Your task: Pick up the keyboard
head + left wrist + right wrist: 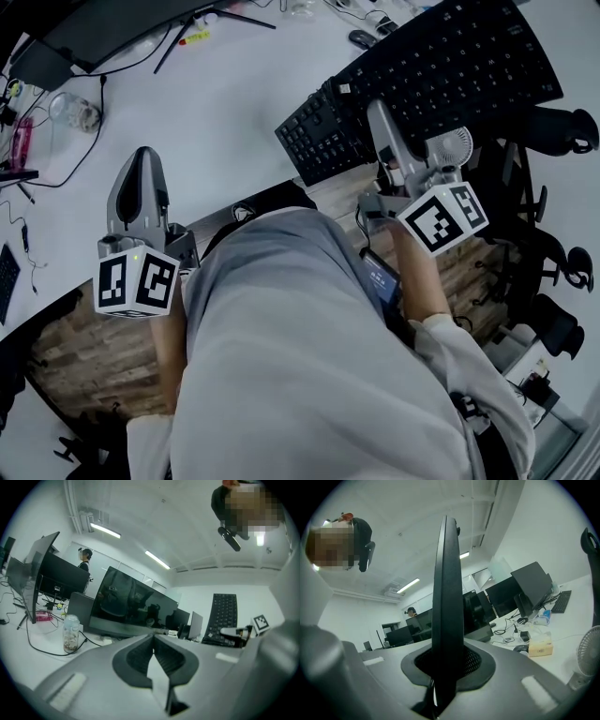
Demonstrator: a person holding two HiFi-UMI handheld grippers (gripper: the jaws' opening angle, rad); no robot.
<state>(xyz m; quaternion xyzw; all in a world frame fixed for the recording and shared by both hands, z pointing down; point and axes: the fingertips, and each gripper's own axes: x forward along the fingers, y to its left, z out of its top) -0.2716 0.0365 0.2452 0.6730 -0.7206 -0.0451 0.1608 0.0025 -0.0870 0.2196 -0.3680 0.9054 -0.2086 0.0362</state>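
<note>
The black keyboard (459, 61) is lifted off the white desk (225, 122) at the upper right of the head view. My right gripper (376, 105) is shut on its near edge. Seen from the right gripper, the keyboard (445, 597) stands edge-on as a dark upright slab clamped between the jaws. From the left gripper the same keyboard (224, 616) appears upright at the right, with the right gripper (234, 632) under it. My left gripper (141, 157) hovers over the desk's near left edge, shut, its fingertips (151, 641) touching with nothing between them.
A second black keyboard (317, 136) lies on the desk by the near edge. A small white fan (452, 145) stands beside the right gripper. A glass jar (75, 111), cables and monitors (126, 604) sit at the back left. Office chairs (558, 127) crowd the right.
</note>
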